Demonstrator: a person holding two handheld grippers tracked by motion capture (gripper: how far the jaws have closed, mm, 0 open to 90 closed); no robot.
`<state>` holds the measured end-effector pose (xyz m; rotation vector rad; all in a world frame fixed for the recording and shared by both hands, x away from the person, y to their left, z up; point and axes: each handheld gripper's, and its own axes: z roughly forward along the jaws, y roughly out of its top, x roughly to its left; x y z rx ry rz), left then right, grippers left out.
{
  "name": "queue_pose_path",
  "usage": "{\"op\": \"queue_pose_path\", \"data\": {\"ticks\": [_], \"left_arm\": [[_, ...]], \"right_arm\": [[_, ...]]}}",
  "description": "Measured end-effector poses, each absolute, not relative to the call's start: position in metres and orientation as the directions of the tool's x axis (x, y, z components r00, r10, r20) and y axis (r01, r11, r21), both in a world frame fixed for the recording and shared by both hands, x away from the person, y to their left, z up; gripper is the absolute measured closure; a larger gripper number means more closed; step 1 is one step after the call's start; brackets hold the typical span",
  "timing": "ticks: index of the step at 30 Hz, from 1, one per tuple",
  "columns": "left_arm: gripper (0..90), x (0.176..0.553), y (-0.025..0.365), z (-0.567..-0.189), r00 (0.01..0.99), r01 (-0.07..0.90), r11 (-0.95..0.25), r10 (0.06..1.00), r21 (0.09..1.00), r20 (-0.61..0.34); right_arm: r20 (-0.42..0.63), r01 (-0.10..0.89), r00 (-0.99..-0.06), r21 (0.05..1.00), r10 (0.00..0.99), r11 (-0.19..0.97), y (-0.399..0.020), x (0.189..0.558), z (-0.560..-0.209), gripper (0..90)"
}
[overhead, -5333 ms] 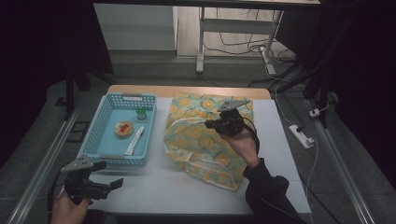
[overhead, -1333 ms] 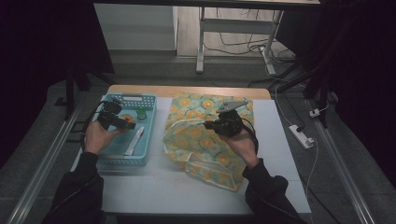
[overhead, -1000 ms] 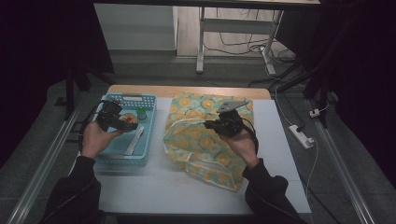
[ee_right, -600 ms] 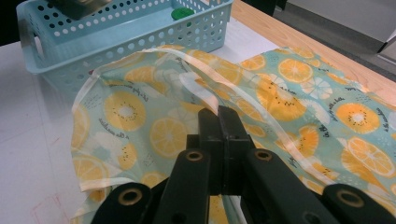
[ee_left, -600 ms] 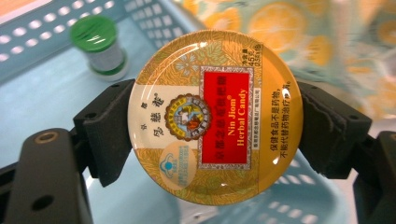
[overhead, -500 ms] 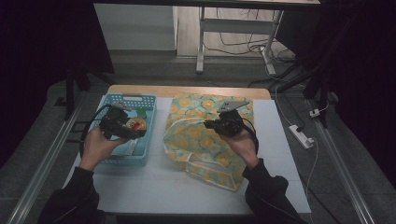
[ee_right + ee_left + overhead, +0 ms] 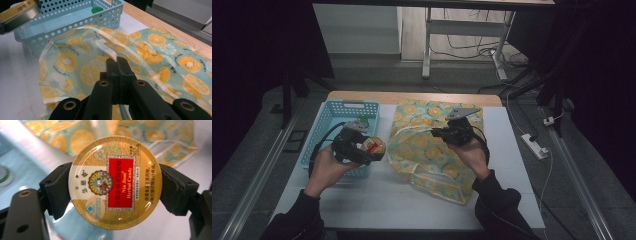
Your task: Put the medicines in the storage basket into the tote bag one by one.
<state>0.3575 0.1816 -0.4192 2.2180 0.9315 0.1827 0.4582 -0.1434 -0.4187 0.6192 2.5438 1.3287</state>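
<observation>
A round gold and red candy tin is clamped by its rim between the black pads of my left gripper. In the high view the tin hangs over the blue basket's right near corner, close to the bag. The orange-print cloth bag lies in the middle of the table. My right gripper is shut on the bag's pale handle strap and holds it raised above the bag. The tin also appears at the top left of the right gripper view.
The blue perforated basket stands at the left of the white table and holds a green-capped item. Bare white tabletop lies near the front edge. A power strip sits off the table's right side.
My left hand has lifted the tin out over the basket and carried it right, toward the bag. The right gripper and the bag have stayed put.
</observation>
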Motion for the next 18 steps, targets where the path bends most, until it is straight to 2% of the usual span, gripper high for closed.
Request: {"op": "queue_pose_path", "data": {"ticks": [18], "left_arm": [[20.3, 0.373, 0.112, -0.435, 0.812, 0.512, -0.573, 0.566, 0.64, -0.143]], "right_arm": [[0.016, 0.271, -0.889, 0.824, 0.458, 0.497, -0.144, 0.459, -0.419, 90.0]]}}
